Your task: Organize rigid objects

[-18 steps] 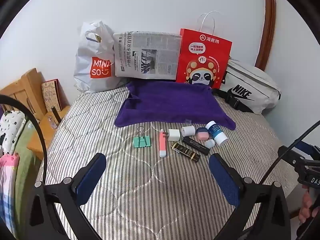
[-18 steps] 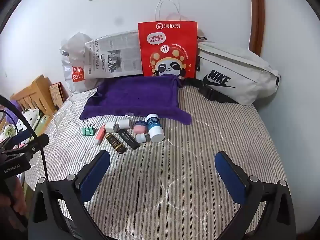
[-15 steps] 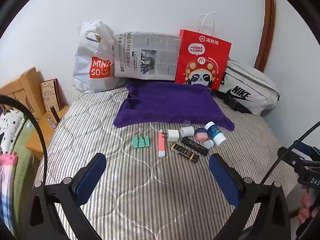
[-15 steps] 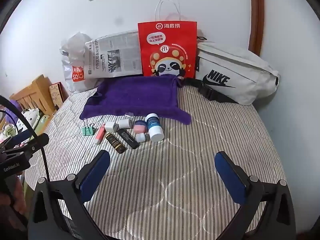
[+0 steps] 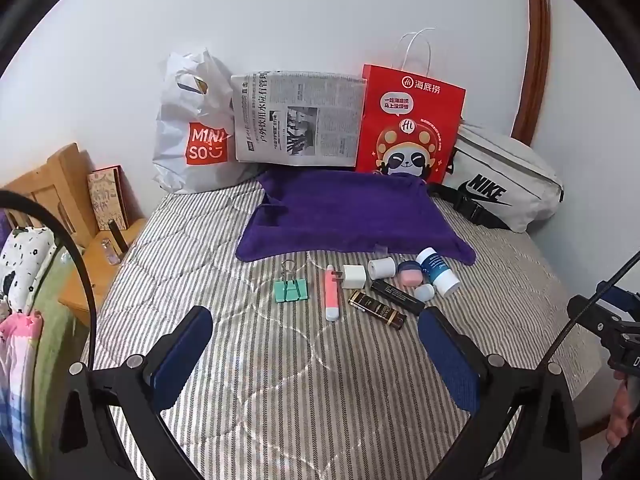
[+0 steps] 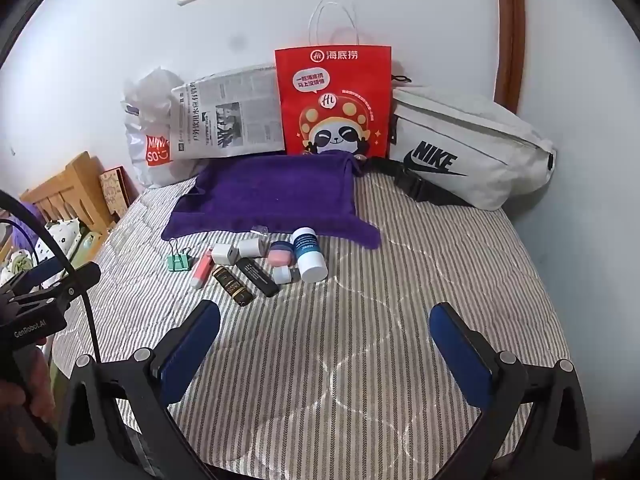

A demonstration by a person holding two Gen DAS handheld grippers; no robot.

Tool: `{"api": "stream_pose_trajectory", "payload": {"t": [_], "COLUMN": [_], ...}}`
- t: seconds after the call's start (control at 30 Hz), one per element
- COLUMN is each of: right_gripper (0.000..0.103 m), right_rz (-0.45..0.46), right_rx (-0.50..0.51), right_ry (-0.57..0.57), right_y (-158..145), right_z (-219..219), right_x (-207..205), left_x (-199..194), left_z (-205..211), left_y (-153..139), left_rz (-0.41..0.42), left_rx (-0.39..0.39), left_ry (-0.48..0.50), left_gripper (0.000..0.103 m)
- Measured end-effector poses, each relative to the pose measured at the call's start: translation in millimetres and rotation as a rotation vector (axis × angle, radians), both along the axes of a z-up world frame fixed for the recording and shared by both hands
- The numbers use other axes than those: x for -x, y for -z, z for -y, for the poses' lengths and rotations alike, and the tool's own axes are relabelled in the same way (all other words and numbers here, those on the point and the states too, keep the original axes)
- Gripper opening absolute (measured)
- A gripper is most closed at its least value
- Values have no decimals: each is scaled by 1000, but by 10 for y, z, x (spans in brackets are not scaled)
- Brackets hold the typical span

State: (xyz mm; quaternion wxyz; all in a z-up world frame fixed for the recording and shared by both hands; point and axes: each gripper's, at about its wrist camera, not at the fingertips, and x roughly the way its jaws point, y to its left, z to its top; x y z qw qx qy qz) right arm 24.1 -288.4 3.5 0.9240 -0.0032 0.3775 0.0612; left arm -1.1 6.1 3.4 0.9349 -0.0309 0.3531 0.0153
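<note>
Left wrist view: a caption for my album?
Open left gripper above striped bed, facing small toiletries beside purple towel.

The white plastic bag (image 5: pixel 192 128) carries an orange patch reading "MINI SO" with a smile mark. The red paper bag (image 5: pixel 412 120) bears the white characters "海底捞" beside a round "Hi" logo. The pale waist bag (image 6: pixel 472 148) shows "NIKE" with the swoosh in black. The left gripper (image 6: pixel 32 312) has "GenRobot.AI" on its body. The newspaper's (image 5: pixel 296 118) print is too small to read.
</note>
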Motion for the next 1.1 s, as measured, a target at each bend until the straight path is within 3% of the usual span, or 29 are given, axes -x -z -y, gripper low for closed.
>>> {"api": "stream_pose_trajectory", "payload": {"t": [1.1], "right_gripper": [103], "right_rz": [-3], "right_rx": [6], "right_ry": [-6], "right_y": [0], "right_z": [-25], "right_x": [12], "left_x": [57], "left_z": [-112], "left_y": [-4], "left_rz": [6], "left_rx": [-5], "left_ry": [-17], "left_gripper": [103]}}
